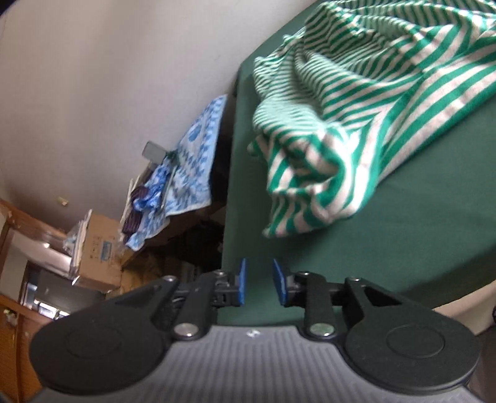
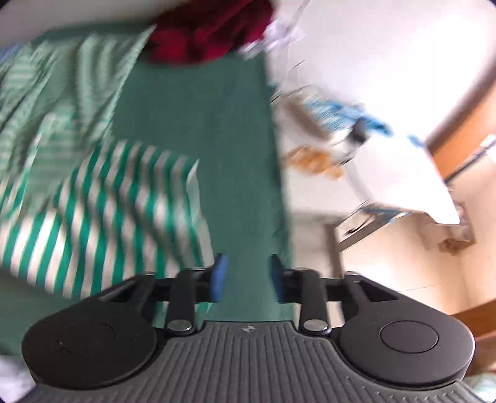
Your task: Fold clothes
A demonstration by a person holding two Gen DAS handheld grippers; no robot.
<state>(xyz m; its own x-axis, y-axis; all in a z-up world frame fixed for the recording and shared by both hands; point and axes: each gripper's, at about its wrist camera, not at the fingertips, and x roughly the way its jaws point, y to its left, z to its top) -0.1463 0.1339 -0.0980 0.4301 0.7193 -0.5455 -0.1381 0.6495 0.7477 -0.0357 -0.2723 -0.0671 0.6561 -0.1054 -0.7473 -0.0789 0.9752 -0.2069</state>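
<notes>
On the green table (image 1: 418, 223) my striped shirt (image 1: 356, 102) lies crumpled in a heap, one bunched corner reaching toward my left claw (image 1: 259, 280). That claw hangs just short of the cloth, its blue pads (image 1: 241, 280) spread with bare tabletop between them, touching nothing. Beyond the table edge I see a blue patterned towel (image 1: 198, 148) draped over clutter and a cardboard box (image 1: 99, 248) below it.

From my right wrist the view is smeared by blur. My right claw (image 2: 247, 277) is spread too, empty, over the green surface just beside the shirt's (image 2: 102, 210) edge. A dark red garment (image 2: 210, 28) sits at the far end of the table.
</notes>
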